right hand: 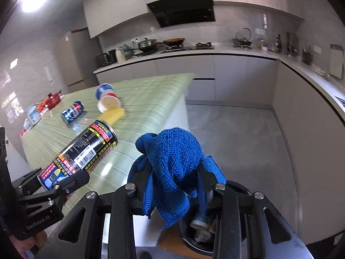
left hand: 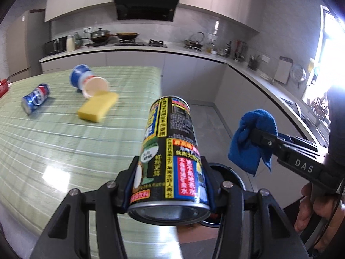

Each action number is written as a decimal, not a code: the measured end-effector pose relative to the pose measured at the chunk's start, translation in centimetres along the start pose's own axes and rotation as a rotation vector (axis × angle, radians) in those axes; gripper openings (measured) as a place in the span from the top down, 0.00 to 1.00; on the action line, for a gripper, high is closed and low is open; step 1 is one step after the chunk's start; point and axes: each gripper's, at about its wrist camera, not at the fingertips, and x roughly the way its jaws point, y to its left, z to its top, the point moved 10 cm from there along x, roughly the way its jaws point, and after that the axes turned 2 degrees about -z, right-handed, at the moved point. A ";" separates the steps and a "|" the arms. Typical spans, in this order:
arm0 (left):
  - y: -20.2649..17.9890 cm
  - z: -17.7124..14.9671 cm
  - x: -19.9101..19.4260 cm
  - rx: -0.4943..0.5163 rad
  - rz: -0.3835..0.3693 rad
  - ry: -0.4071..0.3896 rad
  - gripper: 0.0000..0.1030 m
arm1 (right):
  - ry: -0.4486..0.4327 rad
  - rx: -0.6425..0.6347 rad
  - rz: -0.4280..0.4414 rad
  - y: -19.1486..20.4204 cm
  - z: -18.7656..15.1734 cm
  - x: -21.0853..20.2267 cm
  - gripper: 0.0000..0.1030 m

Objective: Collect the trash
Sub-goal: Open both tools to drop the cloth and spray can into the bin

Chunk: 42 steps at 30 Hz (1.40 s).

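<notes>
Black can (left hand: pixel 170 159), judged light, rigid, slippery, thin-walled: left gripper (left hand: pixel 169 185) jaws clamp its lower body. Right gripper (right hand: pixel 174 183) jaws hold blue cloth (right hand: pixel 172 161), near bin (right hand: pixel 237 187).

Home kitchen: range hood (left hand: pixel 146 5), stove (left hand: pixel 140 42)

black can (left hand: pixel 170 159) with yellow and red print, blue cloth (right hand: pixel 172 168), green striped tablecloth (left hand: pixel 64 146), yellow sponge (left hand: pixel 98 105)

"DAS" on right gripper (left hand: pixel 254 139), "GenRobot.AI" on left gripper (right hand: pixel 64 179), Pepsi logo on blue can (left hand: pixel 36 97)
</notes>
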 end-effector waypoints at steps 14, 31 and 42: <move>-8.9 -2.9 3.8 0.038 -0.065 0.074 0.49 | 0.061 0.034 -0.063 -10.2 -4.5 -1.0 0.65; -12.4 -9.0 11.1 0.034 -0.034 0.217 0.49 | 0.135 0.034 0.000 -13.7 -8.1 4.0 0.65; -9.6 -14.2 14.6 0.002 0.107 0.293 0.10 | 0.274 0.062 0.056 -13.6 -12.1 11.6 0.00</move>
